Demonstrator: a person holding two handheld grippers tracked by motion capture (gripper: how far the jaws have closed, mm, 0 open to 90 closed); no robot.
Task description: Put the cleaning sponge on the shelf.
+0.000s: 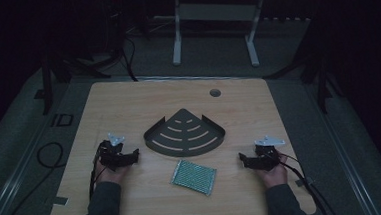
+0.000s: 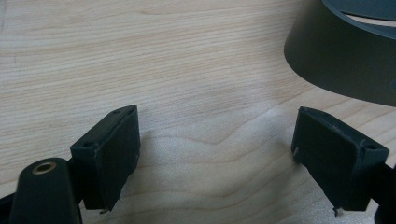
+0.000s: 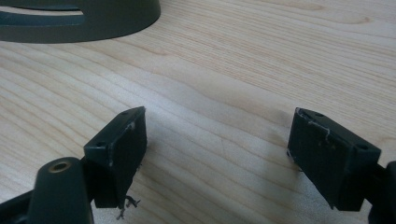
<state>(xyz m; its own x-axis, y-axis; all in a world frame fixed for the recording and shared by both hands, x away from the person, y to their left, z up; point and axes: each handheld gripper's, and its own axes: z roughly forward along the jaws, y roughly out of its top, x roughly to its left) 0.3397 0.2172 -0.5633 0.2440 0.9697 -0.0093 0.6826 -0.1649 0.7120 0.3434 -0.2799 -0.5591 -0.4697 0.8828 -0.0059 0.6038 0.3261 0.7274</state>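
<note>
Dim room, wooden desk (image 1: 128, 101): left gripper (image 1: 123, 158) and right gripper (image 1: 252, 160) rest wide, empty, flanking the corner rack (image 1: 184, 133), green pad (image 1: 194, 177) lying just before it, apparently poised for reaching.

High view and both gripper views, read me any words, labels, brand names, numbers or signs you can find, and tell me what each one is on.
None can be read.
Green patterned pad: a grid of tiny marks, too small to tell whether any are characters.
Dark fan-shaped slotted tray: plain, no lettering.
Wooden table: bare grain, no label.
Left tool and right tool: black pads, no markings.
</note>
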